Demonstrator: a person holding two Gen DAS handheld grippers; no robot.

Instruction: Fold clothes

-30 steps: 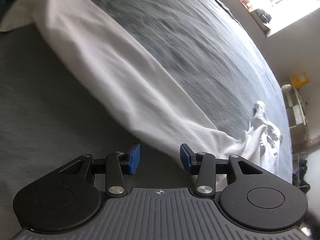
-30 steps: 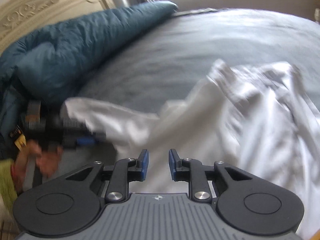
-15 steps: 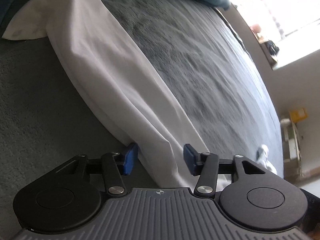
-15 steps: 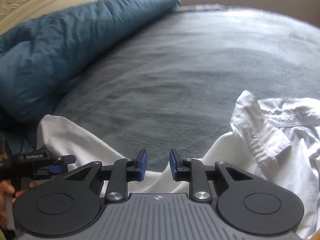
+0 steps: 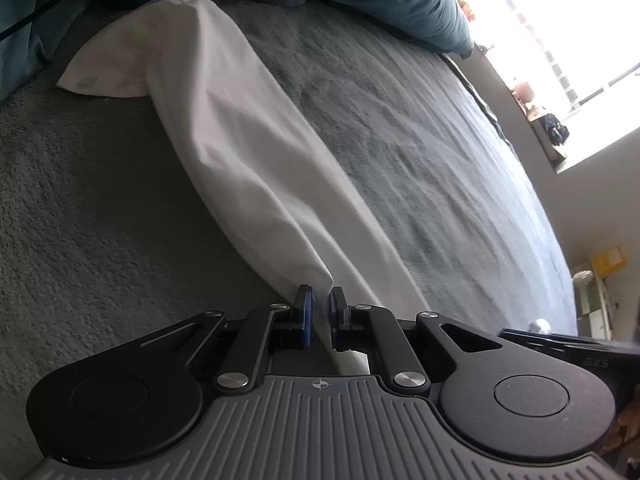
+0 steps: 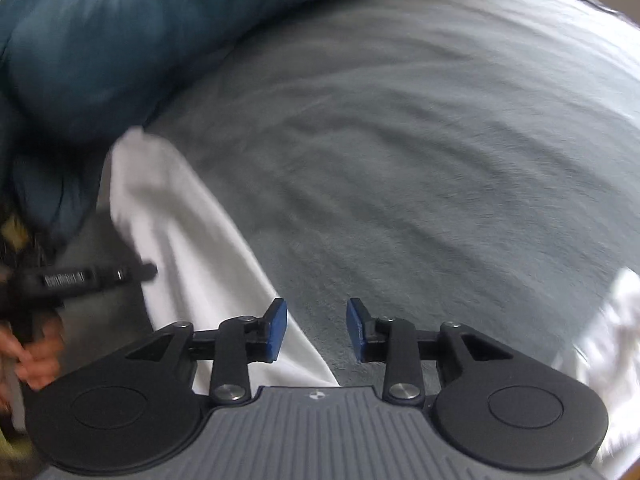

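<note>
- Grey fleece bed cover (image 5: 420, 152) fills both views; teal duvet (image 6: 100, 40) bunched along far edge, bright window (image 5: 560, 40) beyond.
- White shirt sleeve (image 5: 224, 136) lies stretched across the cover as a long strip, cuff end near the duvet, other end running in under the tools.
- Left gripper (image 5: 319, 312): jaws closing, blue pads nearly together w/ a fold of sleeve cloth pinched btwn them.
- Right gripper (image 6: 317, 328): jaws opening, pads spread, nothing btwn them but bare cover; sleeve edge passes just beside and under its left finger (image 6: 276, 328). Rest of the shirt (image 6: 612, 336) bunched at the right edge, blurred.
- Left tool + the hand (image 6: 36, 356) holding it show at left of right-wrist view, over the sleeve.
- Step in hand, prob: get a 2nd hold on the sleeve so it can be folded in toward the body.
- To do it well: shift the right tool sideways so the cloth edge sits fully btwn the pads before closing; grab both layers, not just the top one.
- Keep the left pinch firm and low; lift both ends together so the strip stays flat and doesn't twist.
- Risk: thin cloth slips out or drags on fleece, leaving a crooked fold.
</note>
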